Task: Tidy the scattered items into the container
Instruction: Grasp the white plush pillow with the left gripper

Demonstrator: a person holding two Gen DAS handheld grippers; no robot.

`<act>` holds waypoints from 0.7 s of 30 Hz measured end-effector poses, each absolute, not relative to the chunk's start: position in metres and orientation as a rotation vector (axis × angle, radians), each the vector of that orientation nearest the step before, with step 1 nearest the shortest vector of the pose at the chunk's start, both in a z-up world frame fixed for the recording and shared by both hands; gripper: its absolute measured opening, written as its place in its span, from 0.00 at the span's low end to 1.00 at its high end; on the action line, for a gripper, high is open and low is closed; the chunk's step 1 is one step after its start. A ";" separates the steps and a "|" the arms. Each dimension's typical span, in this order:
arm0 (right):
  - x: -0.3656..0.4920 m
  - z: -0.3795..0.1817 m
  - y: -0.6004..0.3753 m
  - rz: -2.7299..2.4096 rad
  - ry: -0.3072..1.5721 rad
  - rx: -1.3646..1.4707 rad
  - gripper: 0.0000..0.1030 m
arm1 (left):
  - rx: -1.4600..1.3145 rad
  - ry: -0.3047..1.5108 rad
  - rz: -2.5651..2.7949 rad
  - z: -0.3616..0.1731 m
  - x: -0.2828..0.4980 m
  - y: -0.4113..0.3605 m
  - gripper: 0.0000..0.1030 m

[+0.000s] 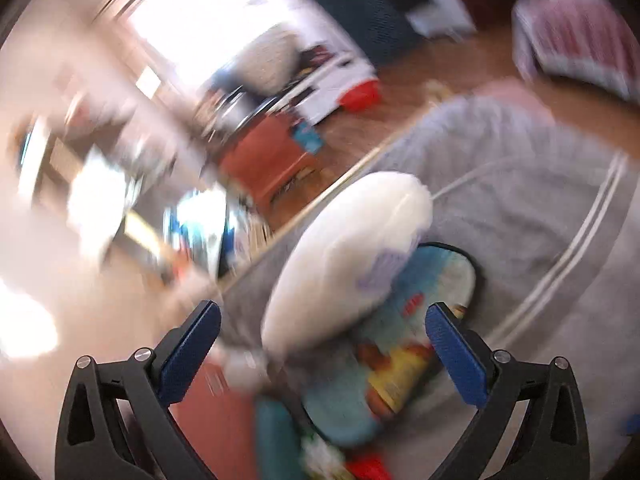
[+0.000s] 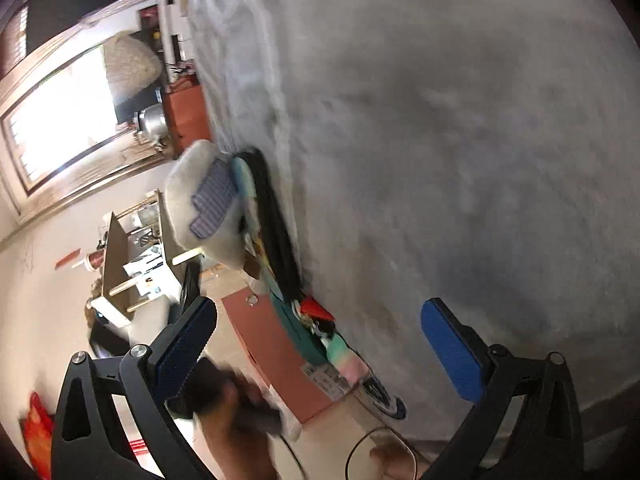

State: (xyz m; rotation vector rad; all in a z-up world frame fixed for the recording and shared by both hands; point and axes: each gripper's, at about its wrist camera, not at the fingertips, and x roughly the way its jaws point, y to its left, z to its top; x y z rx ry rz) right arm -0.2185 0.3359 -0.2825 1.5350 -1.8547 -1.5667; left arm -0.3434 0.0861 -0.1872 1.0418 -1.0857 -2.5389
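1. Left wrist view: the left hand-held gripper [image 1: 322, 350] stands wide open with nothing between its blue pads. This picture is heavily blurred.
2. Just ahead of it a white pillow [image 1: 344, 256] lies partly on a colourful bag [image 1: 400, 344], both on the grey blanket [image 1: 520, 200] of the bed. Which of these counts as the container I cannot tell; the bag is my best guess.
3. Right wrist view: the right hand-held gripper [image 2: 318, 344] is also spread wide and holds nothing. It faces mostly bare blanket [image 2: 440, 140].
4. The pillow [image 2: 204, 204], with its purple patch, shows at the blanket's edge, touching the bag [image 2: 276, 224]. A brown cardboard piece [image 2: 280, 356] and small bright items [image 2: 316, 314], too small to name, lie near them.
5. A hand [image 2: 236, 412] shows low in this view, gripping something dark.
6. Judged from this, no item is grasped yet. To do the pickup well:
   - slow the left side first, since the blur suggests fast motion;
   - centre the pads across a narrow part of one item;
   - close gently, as soft things will squash and slip;
   - keep the right side clear of the bag's opening.
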 end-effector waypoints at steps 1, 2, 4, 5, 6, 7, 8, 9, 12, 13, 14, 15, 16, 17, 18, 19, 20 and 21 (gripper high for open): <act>-0.222 -0.283 0.336 -1.591 -1.826 1.549 0.99 | 1.038 -1.172 -2.515 -0.196 -0.355 0.090 1.00; -0.226 -0.284 0.335 -1.614 -1.790 1.556 0.99 | 1.039 -1.269 -2.481 -0.207 -0.370 0.096 1.00; -0.234 -0.289 0.330 -1.617 -1.739 1.560 0.99 | 1.047 -1.359 -2.442 -0.222 -0.392 0.100 1.00; -0.237 -0.292 0.327 -1.605 -1.736 1.554 0.99 | 1.059 -1.377 -2.427 -0.227 -0.404 0.100 1.00; -0.240 -0.293 0.324 -1.588 -1.731 1.550 0.99 | 1.078 -1.383 -2.418 -0.232 -0.414 0.099 1.00; -0.242 -0.294 0.321 -1.582 -1.720 1.550 0.99 | 1.153 -1.379 -2.402 -0.242 -0.429 0.093 1.00; -0.244 -0.296 0.318 -1.580 -1.697 1.558 0.99 | 1.248 -1.365 -2.378 -0.252 -0.441 0.087 1.00; -0.247 -0.295 0.318 -1.576 -1.683 1.564 0.99 | 1.316 -1.336 -2.373 -0.258 -0.448 0.082 1.00; -0.254 -0.291 0.309 -1.571 -1.641 1.568 0.99 | 1.414 -1.287 -2.410 -0.244 -0.462 0.075 0.89; -0.256 -0.291 0.306 -1.569 -1.618 1.564 0.99 | 1.411 -1.315 -2.398 -0.235 -0.463 0.076 0.59; -0.259 -0.290 0.304 -1.566 -1.588 1.562 0.99 | 1.427 -1.324 -2.406 -0.220 -0.462 0.078 0.58; -0.261 -0.289 0.301 -1.564 -1.553 1.560 0.99 | 1.446 -1.319 -2.423 -0.207 -0.461 0.078 0.56; -0.262 -0.288 0.298 -1.565 -1.532 1.557 0.99 | 1.458 -1.309 -2.448 -0.193 -0.456 0.077 0.55; -0.263 -0.286 0.295 -1.564 -1.509 1.553 0.99 | 1.448 -1.292 -2.470 -0.174 -0.448 0.075 0.55; -0.264 -0.285 0.293 -1.562 -1.475 1.554 0.99 | 1.427 -1.285 -2.489 -0.157 -0.437 0.074 0.55; -0.264 -0.284 0.290 -1.567 -1.451 1.560 0.99 | 1.386 -1.263 -2.528 -0.133 -0.418 0.068 0.56; -0.263 -0.283 0.288 -1.573 -1.428 1.567 0.96 | 1.358 -1.227 -2.564 -0.111 -0.402 0.062 0.56; -0.262 -0.283 0.285 -1.577 -1.394 1.579 0.92 | 1.338 -1.181 -2.596 -0.096 -0.386 0.054 0.56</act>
